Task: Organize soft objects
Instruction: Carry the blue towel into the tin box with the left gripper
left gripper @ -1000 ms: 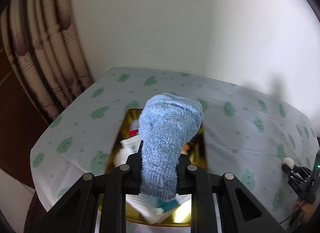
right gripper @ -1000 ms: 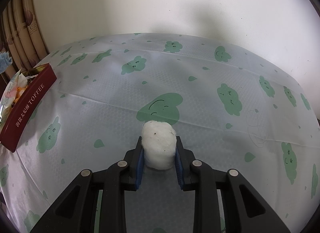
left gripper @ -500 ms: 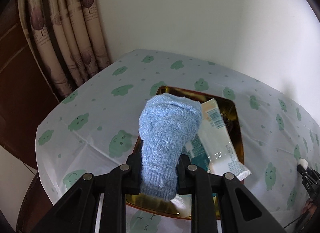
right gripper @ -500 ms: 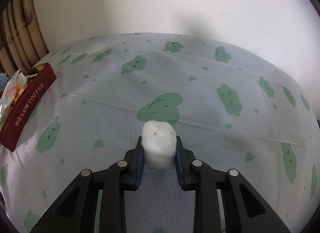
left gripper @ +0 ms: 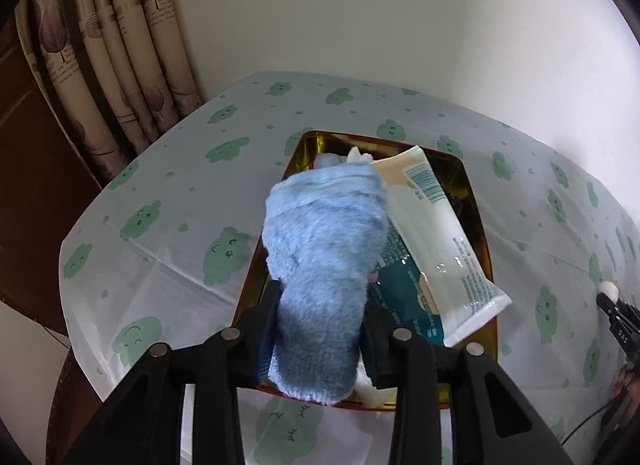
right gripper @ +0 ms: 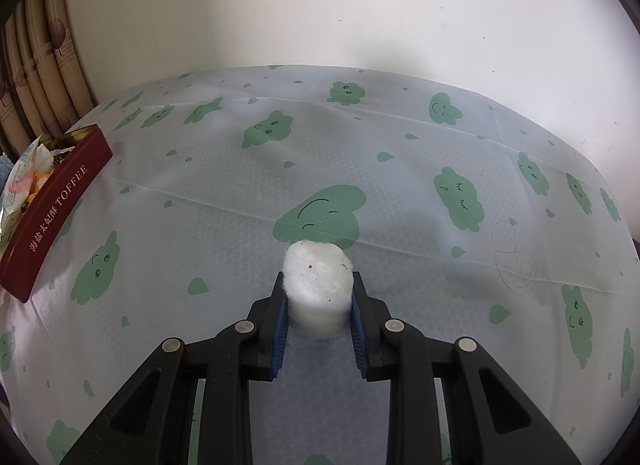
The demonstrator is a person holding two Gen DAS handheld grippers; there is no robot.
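Blue towel roll (left gripper: 324, 265) lengthwise between loosening left gripper (left gripper: 320, 325), right gripper (right gripper: 318, 301) clamping cotton (right gripper: 318, 285)

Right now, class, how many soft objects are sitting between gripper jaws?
2. A blue fuzzy cloth sits between the left gripper jaws, above the toffee tin. A white cotton ball is clamped in the right gripper, over the tablecloth.
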